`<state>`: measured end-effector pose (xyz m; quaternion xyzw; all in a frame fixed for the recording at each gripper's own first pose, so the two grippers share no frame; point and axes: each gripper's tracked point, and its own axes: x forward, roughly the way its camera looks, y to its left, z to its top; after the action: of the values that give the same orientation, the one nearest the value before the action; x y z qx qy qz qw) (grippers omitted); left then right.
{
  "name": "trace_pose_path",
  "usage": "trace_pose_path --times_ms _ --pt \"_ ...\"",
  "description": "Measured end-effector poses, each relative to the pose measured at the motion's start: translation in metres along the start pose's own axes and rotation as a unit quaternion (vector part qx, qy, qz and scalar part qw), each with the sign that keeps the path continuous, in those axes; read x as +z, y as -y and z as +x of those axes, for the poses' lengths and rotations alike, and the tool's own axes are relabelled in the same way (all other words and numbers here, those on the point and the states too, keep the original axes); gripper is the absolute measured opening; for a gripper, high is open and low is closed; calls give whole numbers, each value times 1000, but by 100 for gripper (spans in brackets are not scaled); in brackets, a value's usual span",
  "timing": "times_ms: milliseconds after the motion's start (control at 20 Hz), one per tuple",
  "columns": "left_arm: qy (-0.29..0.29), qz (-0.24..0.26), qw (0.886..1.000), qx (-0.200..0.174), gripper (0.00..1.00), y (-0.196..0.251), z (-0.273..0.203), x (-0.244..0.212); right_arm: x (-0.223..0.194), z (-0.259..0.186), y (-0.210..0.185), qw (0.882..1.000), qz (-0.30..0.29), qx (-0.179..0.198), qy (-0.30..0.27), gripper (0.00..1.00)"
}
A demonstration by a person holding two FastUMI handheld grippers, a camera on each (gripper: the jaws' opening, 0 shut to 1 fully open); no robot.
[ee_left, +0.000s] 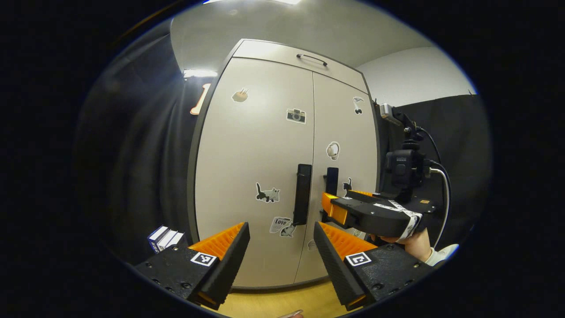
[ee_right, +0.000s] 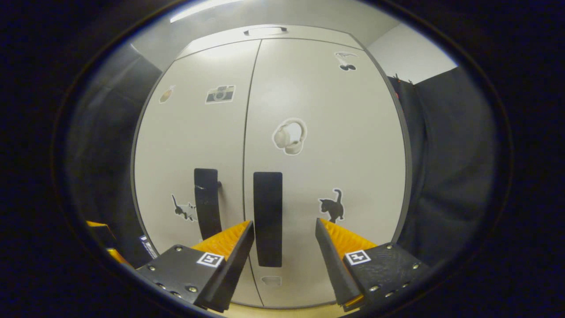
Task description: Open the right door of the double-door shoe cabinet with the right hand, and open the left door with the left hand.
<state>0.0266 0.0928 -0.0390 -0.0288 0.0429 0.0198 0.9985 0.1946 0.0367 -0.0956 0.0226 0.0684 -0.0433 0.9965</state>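
The beige shoe cabinet (ee_left: 260, 145) stands with both doors shut. Its left door carries a black vertical handle (ee_left: 302, 194) and its right door another black handle (ee_left: 332, 180). My left gripper (ee_left: 281, 254) is open, a short way in front of the left handle and below it. The right gripper (ee_left: 337, 199), held by a hand (ee_left: 412, 245), hovers close to the right handle. In the right gripper view, the right gripper (ee_right: 284, 256) is open, and the right door's handle (ee_right: 268, 218) runs down between its orange fingers (ee_right: 225, 240), nearer the left one. The left door's handle (ee_right: 206, 203) lies beside it.
A top flap with a slim handle (ee_left: 311, 58) caps the cabinet. Some books or boxes (ee_left: 165, 238) stand on the floor at the cabinet's left foot. Wooden floor (ee_left: 282, 304) runs below the doors. Black cloth (ee_left: 137, 154) hangs on both sides.
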Motion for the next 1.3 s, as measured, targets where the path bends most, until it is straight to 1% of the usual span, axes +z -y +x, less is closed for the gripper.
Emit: trace_pose_path --times_ms 50,100,150,250,300,350,400,500,550,600,650,850,900,1000,1050,1150,1300 --pt "-3 0 1000 0 91 -1 2 -2 -1 3 -1 1000 -1 -1 0 84" --pt "-4 0 1000 -1 91 -2 3 -2 -2 6 -2 1000 -3 -2 0 82" --pt "-5 0 1000 -1 91 -3 3 -3 -3 6 -2 1000 -10 -6 -1 78" --pt "-5 -2 1000 0 91 -5 5 -4 -4 7 -2 1000 -22 -10 -1 73" --pt "-6 -4 1000 -1 91 -5 6 -5 -6 7 -7 1000 -24 -5 -2 71" --pt "-6 -5 1000 -1 91 -6 6 -6 -5 8 -9 1000 -24 -4 -1 64" --pt "-8 -6 1000 -1 91 -6 7 -7 -5 8 -8 1000 -27 -8 0 62" --pt "-13 -9 1000 -1 91 -7 8 -9 -5 8 -9 999 -35 -13 4 55" --pt "-15 -12 1000 -1 91 -8 7 -12 -5 10 -13 999 -34 -2 6 59" --pt "-18 -17 1000 0 91 -9 7 -14 -6 7 -17 1000 -30 0 2 55" --pt "-22 -20 1000 2 91 -11 7 -16 -7 12 -17 1000 -30 -6 3 35" --pt "-24 -23 999 14 91 -20 5 -18 -6 9 -16 999 -29 -15 5 35" --pt "-22 -23 999 15 91 -21 5 -18 -7 9 -16 1000 -24 -15 5 31" --pt "-25 -22 999 15 91 -22 5 -19 -6 8 -16 999 -32 -17 4 31" --pt "-26 -21 999 15 91 -22 4 -19 -7 8 -16 999 -35 -19 1 26" --pt "-30 -21 999 13 91 -20 4 -21 -7 8 -16 999 -34 -22 -1 26" --pt "-31 -19 999 15 91 -21 0 -21 -7 6 -15 999 -30 -13 -7 26"
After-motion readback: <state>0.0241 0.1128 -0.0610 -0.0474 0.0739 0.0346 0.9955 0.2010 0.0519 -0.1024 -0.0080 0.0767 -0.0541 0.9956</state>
